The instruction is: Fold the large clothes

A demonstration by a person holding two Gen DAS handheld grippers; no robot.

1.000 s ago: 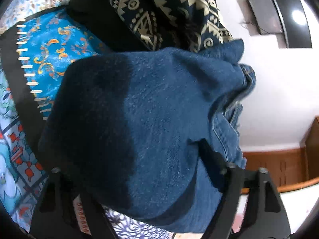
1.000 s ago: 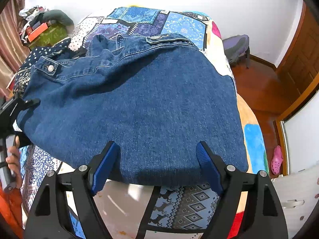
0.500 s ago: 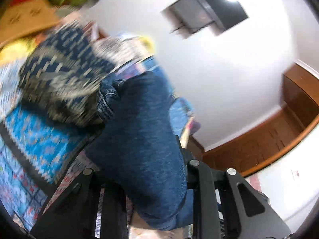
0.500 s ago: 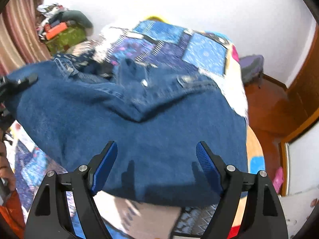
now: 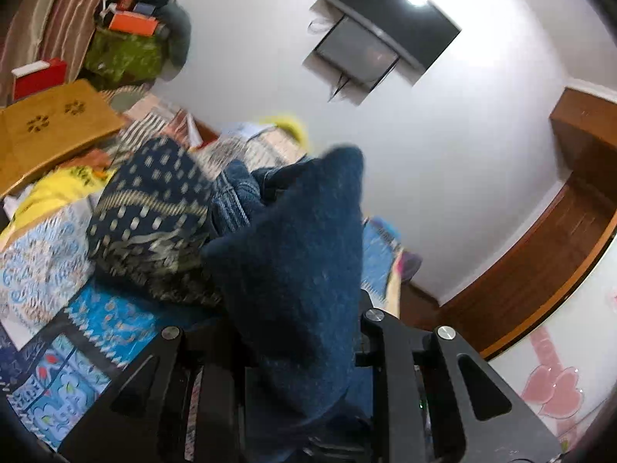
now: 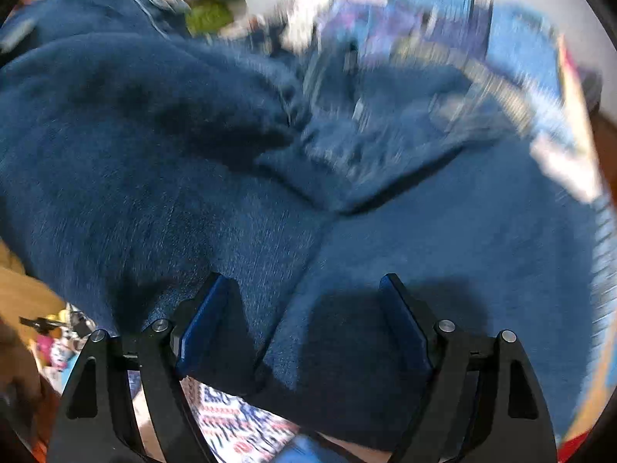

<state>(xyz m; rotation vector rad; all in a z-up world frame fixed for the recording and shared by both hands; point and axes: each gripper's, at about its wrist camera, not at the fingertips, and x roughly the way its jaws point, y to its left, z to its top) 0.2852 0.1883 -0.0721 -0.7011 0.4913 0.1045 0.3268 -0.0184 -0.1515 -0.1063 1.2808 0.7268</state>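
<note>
A large blue denim garment (image 6: 347,250) lies over the patchwork bed and fills the right wrist view. My right gripper (image 6: 308,308) has its blue pads (image 6: 204,328) spread wide, with denim draped between them. In the left wrist view a bunched fold of the same denim (image 5: 300,262) stands up between the black fingers of my left gripper (image 5: 297,339), which are closed on it and hold it raised above the bed.
A dark navy patterned cloth (image 5: 154,212) lies bunched left of the denim. The blue patchwork bedspread (image 5: 77,347) shows below. A wooden board (image 5: 50,131) and piled clutter (image 5: 127,38) are at the far left. A wall-mounted screen (image 5: 385,31) and a wooden door (image 5: 559,250) stand behind.
My left gripper closed on the denim edge and lifted it, tilting up toward the wall. The denim bunched and folded toward the right gripper, which moved in closer over it.
</note>
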